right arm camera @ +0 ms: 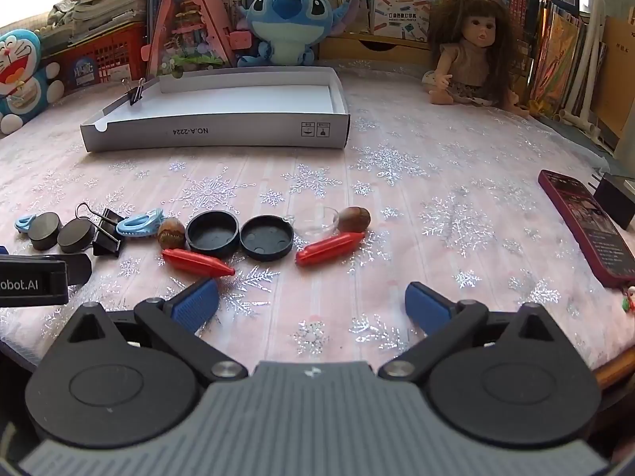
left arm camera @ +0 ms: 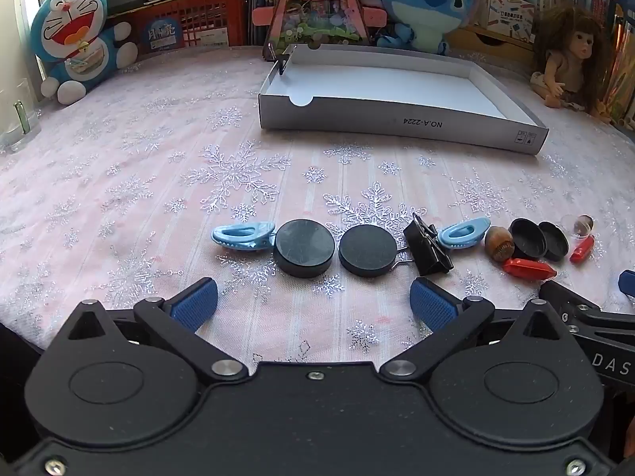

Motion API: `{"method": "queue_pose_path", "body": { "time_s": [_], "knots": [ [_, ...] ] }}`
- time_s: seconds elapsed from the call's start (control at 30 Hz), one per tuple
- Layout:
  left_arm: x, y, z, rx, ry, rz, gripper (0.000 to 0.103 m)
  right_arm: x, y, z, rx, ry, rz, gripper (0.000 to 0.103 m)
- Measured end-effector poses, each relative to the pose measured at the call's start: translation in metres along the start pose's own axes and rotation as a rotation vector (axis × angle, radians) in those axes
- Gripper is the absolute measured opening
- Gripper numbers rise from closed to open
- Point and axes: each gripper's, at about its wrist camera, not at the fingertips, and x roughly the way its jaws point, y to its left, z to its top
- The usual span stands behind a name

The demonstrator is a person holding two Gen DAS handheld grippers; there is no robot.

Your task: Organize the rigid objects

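Note:
A row of small objects lies on the pink snowflake cloth. In the left wrist view: a blue clip point(left arm camera: 243, 234), two black discs point(left arm camera: 304, 246) point(left arm camera: 367, 250), a black binder clip point(left arm camera: 426, 245), a second blue clip point(left arm camera: 463, 232), an acorn point(left arm camera: 499, 243), two black lids point(left arm camera: 528, 237), red pieces point(left arm camera: 528, 269). My left gripper point(left arm camera: 313, 303) is open and empty just short of the discs. My right gripper point(right arm camera: 311, 303) is open and empty, near a red piece point(right arm camera: 197, 262), black lids point(right arm camera: 213, 234) point(right arm camera: 266, 237) and a clear cup point(right arm camera: 317, 220).
A shallow white box point(left arm camera: 397, 125) stands behind the row with a binder clip point(left arm camera: 282, 61) on its left wall; it also shows in the right wrist view point(right arm camera: 214, 131). Plush toys, a doll point(right arm camera: 472, 47) and books line the back. A phone point(right arm camera: 587, 226) lies at right.

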Motion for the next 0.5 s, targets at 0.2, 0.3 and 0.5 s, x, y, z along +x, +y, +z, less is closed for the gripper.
{"method": "queue_pose_path", "body": {
  "time_s": [0.2,0.3,0.5],
  "knots": [
    [0.0,-0.0001,-0.0001,0.0,0.0,0.001,0.103,0.0007,-0.0054,0.0008,0.004,0.004,-0.006,0.103],
    [0.0,-0.0001,-0.0001,0.001,0.0,0.001,0.103,0.0007,-0.0047,0.0007,0.004,0.004,-0.007,0.103],
    [0.0,-0.0001,-0.0001,0.001,0.0,0.001,0.103,0.001,-0.0051,0.0006,0.004,0.006,-0.007,0.103]
  ]
}}
